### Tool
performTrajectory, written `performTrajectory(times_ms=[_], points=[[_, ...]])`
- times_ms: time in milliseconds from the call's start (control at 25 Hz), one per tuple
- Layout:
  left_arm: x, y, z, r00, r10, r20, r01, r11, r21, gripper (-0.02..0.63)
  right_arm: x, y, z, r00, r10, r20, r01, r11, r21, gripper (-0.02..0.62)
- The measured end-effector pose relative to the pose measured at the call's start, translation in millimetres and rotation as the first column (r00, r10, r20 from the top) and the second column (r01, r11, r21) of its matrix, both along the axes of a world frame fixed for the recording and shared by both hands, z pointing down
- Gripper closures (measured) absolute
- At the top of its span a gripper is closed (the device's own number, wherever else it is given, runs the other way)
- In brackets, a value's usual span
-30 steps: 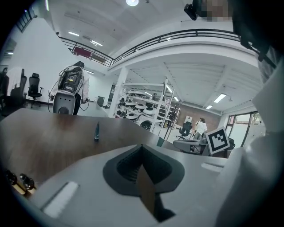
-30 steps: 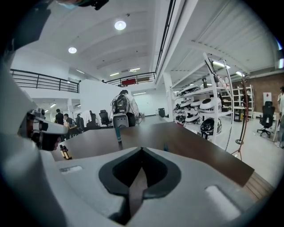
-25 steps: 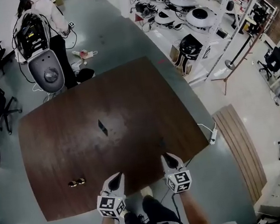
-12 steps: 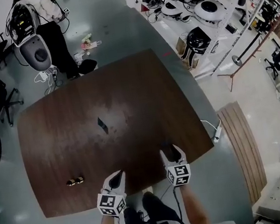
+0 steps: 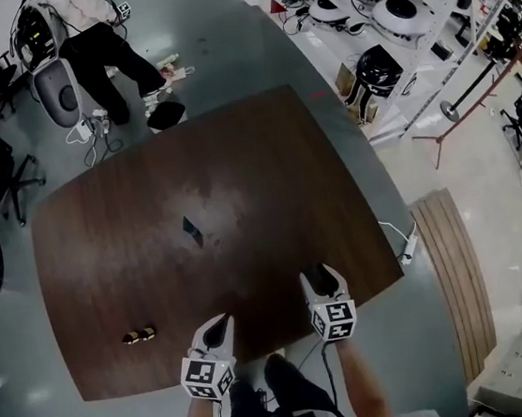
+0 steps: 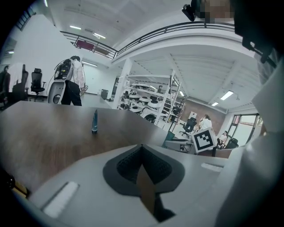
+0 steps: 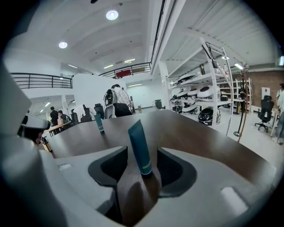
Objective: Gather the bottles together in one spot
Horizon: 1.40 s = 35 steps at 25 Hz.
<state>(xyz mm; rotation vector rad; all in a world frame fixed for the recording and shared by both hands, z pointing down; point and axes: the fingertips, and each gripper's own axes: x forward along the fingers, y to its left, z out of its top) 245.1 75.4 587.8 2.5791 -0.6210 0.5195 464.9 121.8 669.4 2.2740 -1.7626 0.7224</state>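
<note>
Lining up on the near tube (image 7: 139, 146)
Straddling it, upright near the worktop's (image 5: 264, 155) front edge, with the right claw (image 5: 319, 274), jaws just opening wide and clear of it, probably readying a carry toward the second tube (image 5: 191, 230) mid-worktop. Holding the left claw (image 6: 142, 150) shut, empty. Showing the near tube only in the right gripper view, not the head view.

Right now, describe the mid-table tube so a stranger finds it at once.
Look at the big brown table. Near its centre a slim teal tube stands upright, alone. The other teal tube stands at the near edge, and two small dark items lie toward the left.
</note>
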Motion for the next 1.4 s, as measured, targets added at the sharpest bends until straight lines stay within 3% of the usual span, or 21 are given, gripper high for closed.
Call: performTrajectory(times_ms=[360,920,1400], points=[[-4,0,2,1.0,-0.017,0.012,0.017,1.0,-0.003,0.604,2,-1,2,1.0,-0.015,-0.028,0.014,1.0,-0.014,0.488],[-11,6,0,0.999,-0.037,0.005,0.037,0.999,0.013,0.604,8,2,0,0.998,-0.001,-0.071,0.001,1.0,0.005,0.503],[-40,3,-11,0.995,-0.103,-0.015,0.104,0.994,0.046,0.604,-27,-17,-31,0.989,-0.107,-0.1,0.111,0.993,0.045,0.503]])
